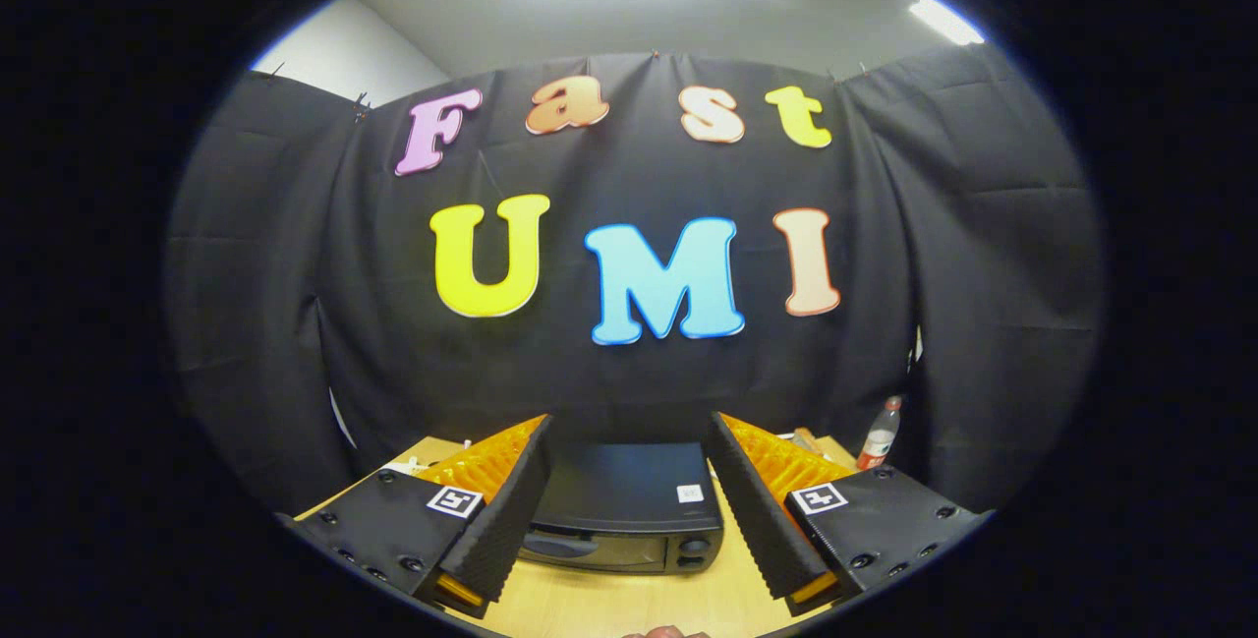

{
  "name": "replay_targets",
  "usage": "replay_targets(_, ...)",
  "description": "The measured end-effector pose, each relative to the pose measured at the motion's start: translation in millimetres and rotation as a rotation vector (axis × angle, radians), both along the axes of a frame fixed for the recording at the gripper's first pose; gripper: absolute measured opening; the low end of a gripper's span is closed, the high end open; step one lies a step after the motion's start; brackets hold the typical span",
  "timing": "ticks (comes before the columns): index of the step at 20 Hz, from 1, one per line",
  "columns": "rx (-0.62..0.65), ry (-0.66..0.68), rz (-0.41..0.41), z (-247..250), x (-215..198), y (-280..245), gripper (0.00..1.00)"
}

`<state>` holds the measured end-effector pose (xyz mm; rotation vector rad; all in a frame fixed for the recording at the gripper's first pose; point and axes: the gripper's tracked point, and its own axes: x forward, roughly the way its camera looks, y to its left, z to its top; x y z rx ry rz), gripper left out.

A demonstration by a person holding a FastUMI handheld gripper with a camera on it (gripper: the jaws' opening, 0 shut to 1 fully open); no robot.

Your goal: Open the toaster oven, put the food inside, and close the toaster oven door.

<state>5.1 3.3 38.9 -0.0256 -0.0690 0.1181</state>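
Tool (629, 441) is spread wide, holding nothing, raised above the wooden surface (609, 604). Toaster oven (629, 505) sits on the surface just ahead, framed in the gap between the two fingers (501, 510); its black top faces the camera, front panel with handle and knobs visible below, door looks closed. A plastic bottle (880, 434) with a red label stands beyond the right finger, near the booth cloth.

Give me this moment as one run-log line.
tool: open, holding nothing | toaster oven: ahead between fingers, door closed | bottle: beyond right finger | food: unseen
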Motion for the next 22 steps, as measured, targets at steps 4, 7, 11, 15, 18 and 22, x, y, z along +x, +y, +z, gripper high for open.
replay_targets(4,-0.037,-0.014,-0.085,6,-22,-56,0.98)
replay_targets(7,-0.052,-0.021,-0.143,5,-36,-90,0.98)
replay_targets(11,-0.032,0.043,-0.141,-17,-51,-94,0.98)
replay_targets(15,-0.051,0.068,-0.113,-25,-51,-82,0.98)
replay_targets(18,-0.025,0.067,-0.099,-23,-51,-75,0.98)
replay_targets(22,-0.009,0.068,-0.055,-21,-51,-57,0.98)
